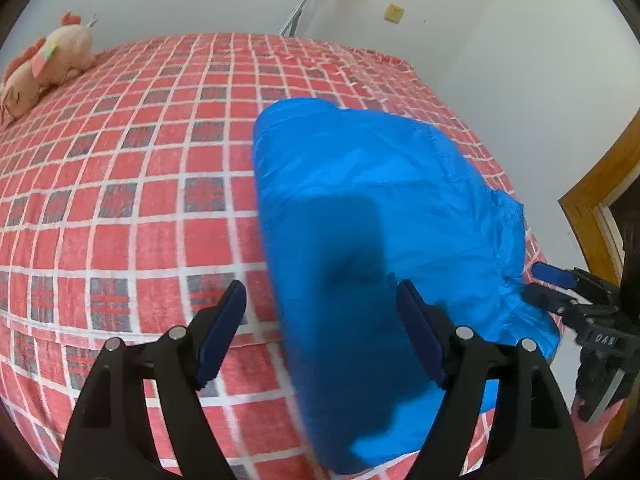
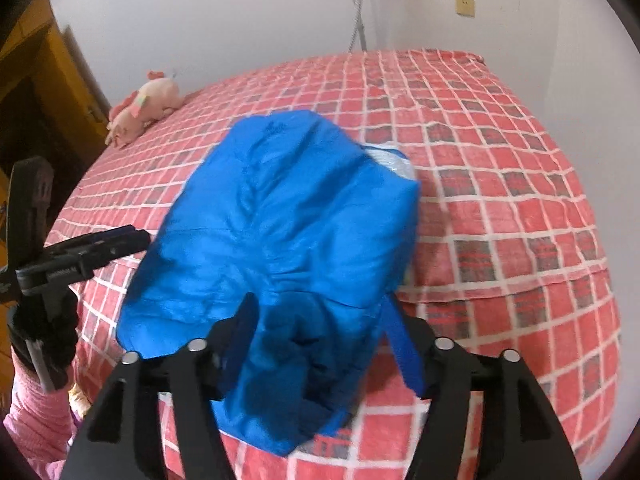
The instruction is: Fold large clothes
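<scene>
The blue garment (image 1: 360, 208) lies on the checked bed (image 1: 132, 184). The left gripper (image 1: 322, 328) gapes released above its near edge. The right gripper (image 2: 320, 344) stands spread with bunched fabric between its jaws, unpinched.

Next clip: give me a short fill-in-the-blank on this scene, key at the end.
1. The garment on the bed is ____ in colour.
2. The bedcover is a checked pattern, mainly ____.
3. The plush toy lies near the bed's far ____ corner in the left wrist view.
4. The left gripper has its jaws ____, with nothing clamped between them.

Missing words: blue; red; left; open
</scene>
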Tool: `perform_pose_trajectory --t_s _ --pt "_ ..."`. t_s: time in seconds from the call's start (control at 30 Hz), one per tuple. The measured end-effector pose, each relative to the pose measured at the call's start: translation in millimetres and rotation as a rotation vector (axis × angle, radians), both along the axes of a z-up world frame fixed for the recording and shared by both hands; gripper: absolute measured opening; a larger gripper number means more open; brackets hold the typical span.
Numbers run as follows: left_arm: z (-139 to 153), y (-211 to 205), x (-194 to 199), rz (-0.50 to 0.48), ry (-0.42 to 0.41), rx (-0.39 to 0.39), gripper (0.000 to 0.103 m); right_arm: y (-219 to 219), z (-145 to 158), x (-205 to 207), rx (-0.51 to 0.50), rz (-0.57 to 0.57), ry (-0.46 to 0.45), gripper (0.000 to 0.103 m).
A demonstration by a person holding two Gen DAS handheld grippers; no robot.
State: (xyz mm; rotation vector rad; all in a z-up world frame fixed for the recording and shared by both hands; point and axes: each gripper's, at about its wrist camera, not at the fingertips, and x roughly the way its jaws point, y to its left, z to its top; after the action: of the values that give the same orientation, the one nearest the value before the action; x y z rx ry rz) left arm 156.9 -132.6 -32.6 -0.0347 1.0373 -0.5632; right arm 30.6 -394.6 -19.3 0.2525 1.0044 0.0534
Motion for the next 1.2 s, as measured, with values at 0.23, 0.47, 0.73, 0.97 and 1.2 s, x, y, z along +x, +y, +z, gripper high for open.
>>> perform_pose_trajectory --t_s 0.23,0.47,0.73,0.97,1.2 --pt "-15 -6 9 -0.072 0.075 -0.029 0.086 -12 -31 17 0.116 0.005 0.154 0.081" --pt "-32 -26 16 -0.149 0.112 -0.047 0.095 -16 -62 32 0.206 0.015 0.219 0.089" --pt "-44 -37 23 -0.184 0.127 -0.109 0.098 -18 -79 46 0.331 0.060 0.194 0.087" --pt "-41 -33 18 -0.191 0.107 -0.133 0.085 -13 -70 41 0.324 0.105 0.126 0.068" --pt "-25 -28 9 -0.197 0.051 -0.180 0.075 -3 -46 32 0.260 0.151 0.019 0.054"
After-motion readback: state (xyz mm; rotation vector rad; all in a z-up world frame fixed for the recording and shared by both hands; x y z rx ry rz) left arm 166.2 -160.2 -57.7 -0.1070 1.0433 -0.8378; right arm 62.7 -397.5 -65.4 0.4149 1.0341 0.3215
